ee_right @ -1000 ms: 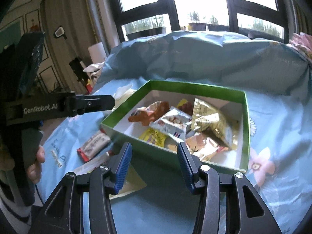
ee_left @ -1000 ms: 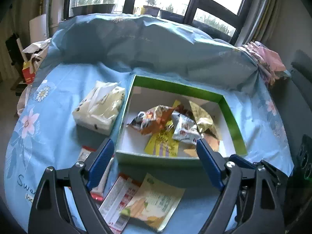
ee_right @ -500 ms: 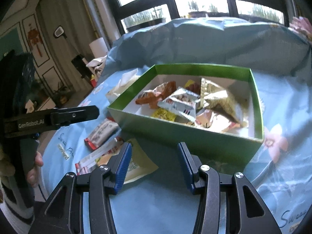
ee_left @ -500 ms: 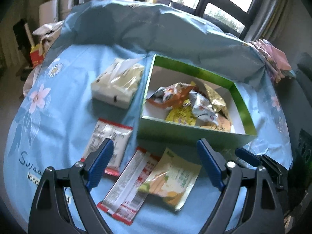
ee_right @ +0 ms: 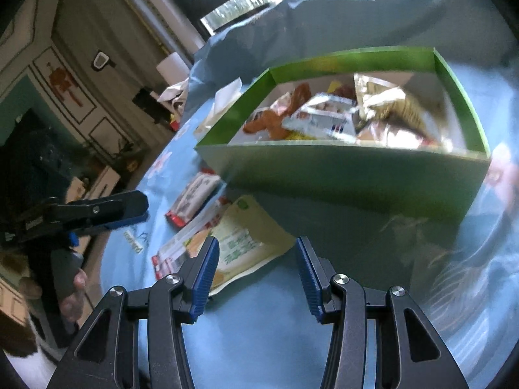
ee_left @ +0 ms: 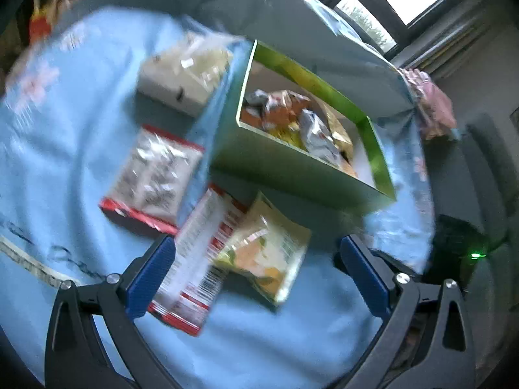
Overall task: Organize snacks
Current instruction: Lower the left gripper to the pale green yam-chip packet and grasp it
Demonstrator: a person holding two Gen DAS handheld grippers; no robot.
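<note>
A green box (ee_left: 292, 175) holding several snack packets stands on the blue cloth, and the right wrist view shows it too (ee_right: 340, 168). Three loose packets lie in front of it: a clear red-edged packet (ee_left: 152, 175), a long white-and-red packet (ee_left: 198, 259) and a yellow-green packet (ee_left: 266, 253). My left gripper (ee_left: 256, 253) hovers over the last two. Its jaws are opening wide and press on nothing. My right gripper (ee_right: 256, 246) is open just above the yellow-green packet (ee_right: 243, 243), gripping nothing. The left gripper's finger (ee_right: 129, 207) shows at the left of that view.
A white tissue pack (ee_left: 185, 77) lies left of the box. The blue floral cloth (ee_left: 65, 162) rises into a hump behind the box, below the windows. A pink bundle (ee_left: 431, 103) sits at the far right edge. A person's hand (ee_right: 74, 291) holds the left gripper.
Both grippers sank and tilted down toward the loose packets, which now fill the foreground. The left jaws spread wider and that view rolled. The right jaws kept their gap.
</note>
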